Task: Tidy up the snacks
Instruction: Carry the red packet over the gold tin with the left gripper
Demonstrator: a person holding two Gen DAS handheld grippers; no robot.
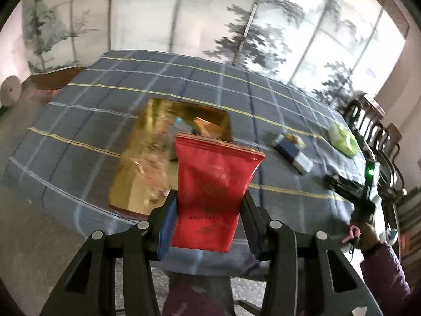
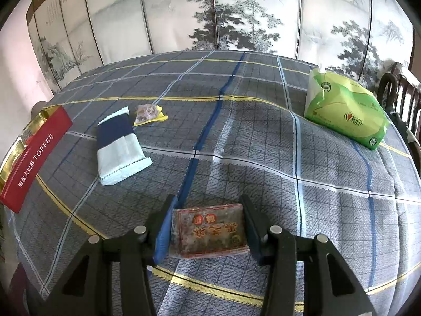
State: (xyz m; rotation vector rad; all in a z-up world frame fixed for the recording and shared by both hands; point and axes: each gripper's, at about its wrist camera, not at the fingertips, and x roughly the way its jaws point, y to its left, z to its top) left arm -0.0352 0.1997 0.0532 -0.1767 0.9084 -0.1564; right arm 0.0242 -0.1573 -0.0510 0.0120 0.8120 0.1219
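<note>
Between left jaws, red snack packet [image 1: 214, 184]

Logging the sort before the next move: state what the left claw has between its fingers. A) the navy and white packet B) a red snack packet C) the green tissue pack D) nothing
B: in the left wrist view, the left claw is clamped on the red snack packet, held up in front of the gold tin.
</note>
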